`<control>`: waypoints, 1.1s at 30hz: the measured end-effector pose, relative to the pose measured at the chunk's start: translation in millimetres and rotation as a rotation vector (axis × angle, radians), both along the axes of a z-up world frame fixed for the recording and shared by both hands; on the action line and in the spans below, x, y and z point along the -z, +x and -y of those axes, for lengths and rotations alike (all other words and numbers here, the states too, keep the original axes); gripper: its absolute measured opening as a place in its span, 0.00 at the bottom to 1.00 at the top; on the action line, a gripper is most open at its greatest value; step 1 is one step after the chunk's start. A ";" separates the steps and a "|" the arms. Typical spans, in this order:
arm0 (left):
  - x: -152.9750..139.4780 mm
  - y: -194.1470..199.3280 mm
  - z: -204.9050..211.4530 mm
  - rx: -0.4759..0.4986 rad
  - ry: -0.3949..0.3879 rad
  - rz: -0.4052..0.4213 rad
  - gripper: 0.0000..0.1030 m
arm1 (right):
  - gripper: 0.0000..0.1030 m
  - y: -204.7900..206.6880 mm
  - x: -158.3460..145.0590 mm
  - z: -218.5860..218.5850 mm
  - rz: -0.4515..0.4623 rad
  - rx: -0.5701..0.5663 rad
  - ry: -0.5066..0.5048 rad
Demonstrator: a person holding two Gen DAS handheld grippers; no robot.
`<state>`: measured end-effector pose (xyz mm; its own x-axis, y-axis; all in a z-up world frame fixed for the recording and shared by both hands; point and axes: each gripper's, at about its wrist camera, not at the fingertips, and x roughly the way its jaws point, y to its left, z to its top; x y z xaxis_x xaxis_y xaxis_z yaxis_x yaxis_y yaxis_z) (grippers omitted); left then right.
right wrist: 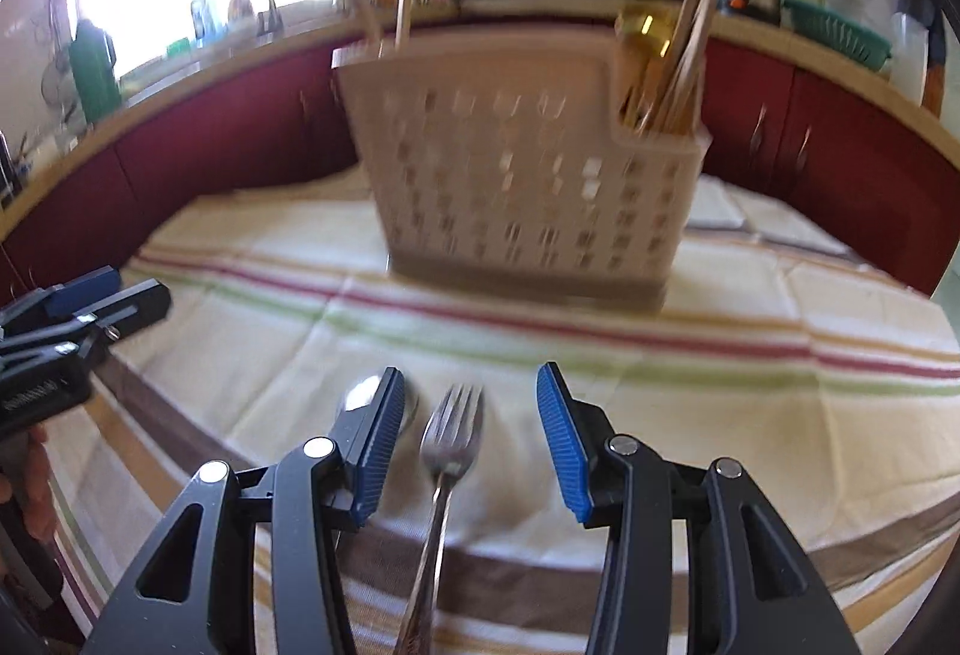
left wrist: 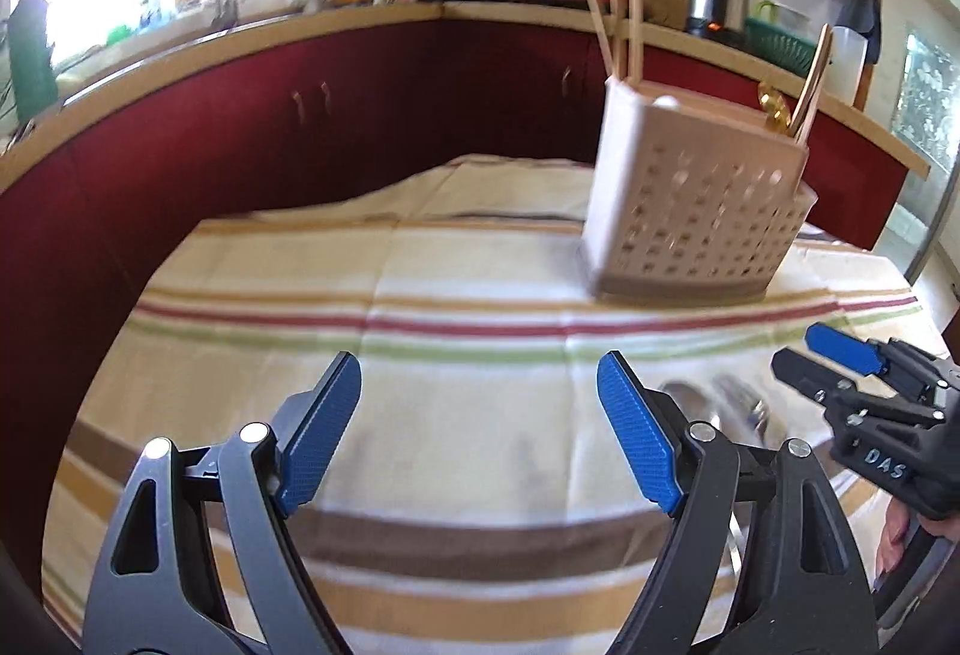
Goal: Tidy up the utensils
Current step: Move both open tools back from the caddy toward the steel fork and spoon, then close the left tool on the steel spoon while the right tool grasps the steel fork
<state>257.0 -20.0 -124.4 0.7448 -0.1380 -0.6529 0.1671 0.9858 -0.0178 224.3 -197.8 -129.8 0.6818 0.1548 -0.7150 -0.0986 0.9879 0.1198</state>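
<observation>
While my right gripper [right wrist: 465, 439] hangs spread around the fork [right wrist: 447, 445], not pinching it, my left gripper [left wrist: 480, 433] gapes wide over bare cloth [left wrist: 468, 259], caddy [left wrist: 690, 211] at one o'clock.

White raised letters "DAS" on the black body of the right gripper [left wrist: 804, 355].

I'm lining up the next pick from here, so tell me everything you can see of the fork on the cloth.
The fork is plain silvery metal with a slim handle. It lies flat on the striped tablecloth, tines pointing toward the perforated caddy, handle running back under the camera. It sits between the open fingers of the right claw, which do not touch it. A spoon lies just to its left, partly hidden by the left finger.
</observation>
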 end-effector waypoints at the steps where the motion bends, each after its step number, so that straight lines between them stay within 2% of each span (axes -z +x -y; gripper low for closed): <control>1: 2.5 -2.2 -3.3 -0.005 0.000 -0.006 0.77 | 0.45 0.7 2.3 -1.7 -0.012 0.000 -0.007; 8: 14.9 -6.9 -15.0 -0.016 -0.020 -0.039 0.77 | 0.44 5.9 25.3 -10.8 -0.091 -0.001 -0.052; 9: 16.4 -7.0 -14.4 -0.014 -0.022 -0.042 0.77 | 0.43 6.2 28.0 -12.2 -0.099 -0.001 -0.055; 10: 17.0 -7.1 -13.0 -0.010 -0.022 -0.045 0.77 | 0.35 7.4 30.9 -11.9 -0.109 0.000 -0.055; 12: 19.2 -7.5 -8.9 0.003 -0.022 -0.052 0.77 | 0.26 7.6 31.3 -12.4 -0.111 0.002 -0.057; 18: 23.9 -6.3 8.9 0.035 -0.038 -0.075 0.77 | 0.26 6.0 26.5 -1.9 -0.100 0.012 -0.041; 26: 31.0 -3.6 57.5 0.117 -0.045 -0.106 0.77 | 0.25 0.5 14.6 31.1 -0.079 0.042 -0.023; 33: 51.9 11.7 95.4 0.149 -0.046 -0.194 0.77 | 0.25 -6.0 10.0 57.7 -0.064 0.051 0.012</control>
<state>268.7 -115.4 -176.4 0.5755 -0.2699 -0.7720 0.2996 0.9479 -0.1081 218.4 -255.5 -139.8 0.6422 0.1303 -0.7554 -0.0401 0.9898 0.1366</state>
